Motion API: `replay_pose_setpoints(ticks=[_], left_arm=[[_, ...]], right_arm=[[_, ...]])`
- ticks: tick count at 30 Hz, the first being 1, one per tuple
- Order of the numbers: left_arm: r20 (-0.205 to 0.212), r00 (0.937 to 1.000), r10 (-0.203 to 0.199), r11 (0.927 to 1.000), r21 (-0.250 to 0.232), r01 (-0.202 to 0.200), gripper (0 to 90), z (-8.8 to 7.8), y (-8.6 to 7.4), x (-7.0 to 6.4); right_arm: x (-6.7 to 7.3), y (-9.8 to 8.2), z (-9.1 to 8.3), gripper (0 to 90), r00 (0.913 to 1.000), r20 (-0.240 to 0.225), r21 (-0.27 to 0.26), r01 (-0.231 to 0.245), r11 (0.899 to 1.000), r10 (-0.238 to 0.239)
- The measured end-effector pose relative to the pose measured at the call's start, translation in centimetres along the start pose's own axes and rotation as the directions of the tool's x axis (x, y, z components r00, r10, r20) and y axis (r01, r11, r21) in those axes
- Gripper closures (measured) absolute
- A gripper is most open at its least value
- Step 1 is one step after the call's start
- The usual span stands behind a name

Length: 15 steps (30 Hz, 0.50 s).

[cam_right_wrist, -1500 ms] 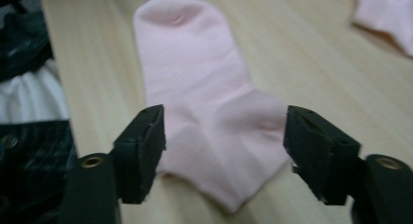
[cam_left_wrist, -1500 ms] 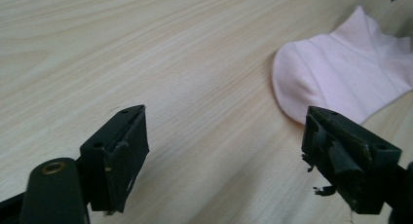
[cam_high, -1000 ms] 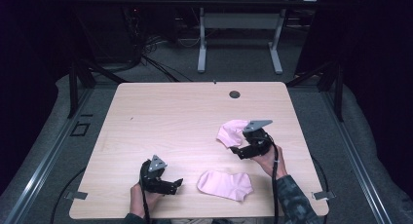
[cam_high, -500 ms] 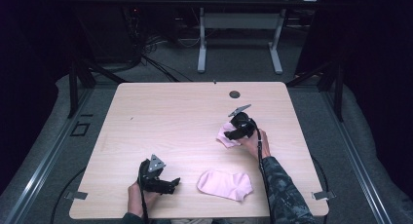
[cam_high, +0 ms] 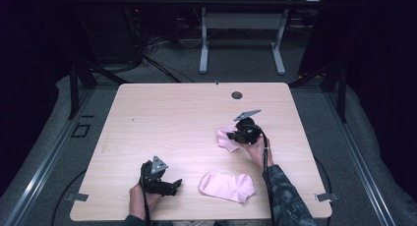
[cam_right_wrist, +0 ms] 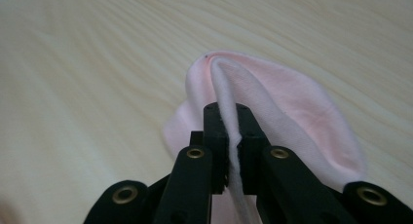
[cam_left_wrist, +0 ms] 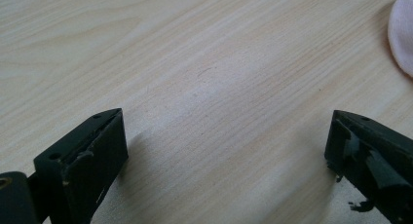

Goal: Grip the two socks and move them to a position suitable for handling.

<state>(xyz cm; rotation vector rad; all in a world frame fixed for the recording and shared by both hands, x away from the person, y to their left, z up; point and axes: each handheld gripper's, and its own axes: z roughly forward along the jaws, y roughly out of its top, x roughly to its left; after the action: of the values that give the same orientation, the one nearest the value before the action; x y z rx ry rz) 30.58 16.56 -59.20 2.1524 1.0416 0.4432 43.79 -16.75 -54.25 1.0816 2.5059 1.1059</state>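
A: Right hand-held gripper (cam_high: 236, 136): clamped on a fold of the soft pale-pink cotton sock (cam_right_wrist: 272, 95), jaws just drawn together with the cloth pinched between them. Seen along the jaws in the right gripper view, a ridge of fabric rising straight up through the pinch.

B: And the place on the bench (cam_high: 162, 108)?

A: Right half, roughly midway between far and near edges, well in from the right edge. Bunched, no longer flat, most of the sock trailing to the left of the jaws in the high view.

B: Second flat pale-pink sock (cam_high: 227, 186)?

A: Near the front edge, right of centre, lying flat, long axis running roughly along that edge, toe end toward the right. Nearer to the person than the clamped sock, slightly to its left, and apart from it.

B: Left hand-held gripper (cam_high: 169, 185)?

A: Jaws wide apart, nothing between them, bare wood below, resting near the front edge just left of the flat sock. Only a rim of pink (cam_left_wrist: 402, 34) at the upper right of the left gripper view.

B: Nearer hand for the flat sock, then?

A: Probably the left, pointing toward it already. For pairing, likely a carry of the clamped sock toward the front edge, onto the flat one, axes lined up.
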Motion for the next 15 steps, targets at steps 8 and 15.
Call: replay_pose_setpoints(ticks=[8, 15], left_arm=[[-0.002, 1.0000, -0.001, 1.0000, 0.000, 0.001, 1.3, 0.0, 0.0, 0.0], [-0.003, 1.0000, -0.002, 1.0000, 0.002, 0.002, 1.1, 0.0, 0.0, 0.0]], right_arm=[[4.3, -1.6, -1.3, 84.8, 0.9912, -0.097, 0.054, 0.096, 0.994, -0.090], [3.2, -3.2, 0.2, 63.2, 0.9941, -0.090, 0.116, 0.071, 0.991, -0.061]])
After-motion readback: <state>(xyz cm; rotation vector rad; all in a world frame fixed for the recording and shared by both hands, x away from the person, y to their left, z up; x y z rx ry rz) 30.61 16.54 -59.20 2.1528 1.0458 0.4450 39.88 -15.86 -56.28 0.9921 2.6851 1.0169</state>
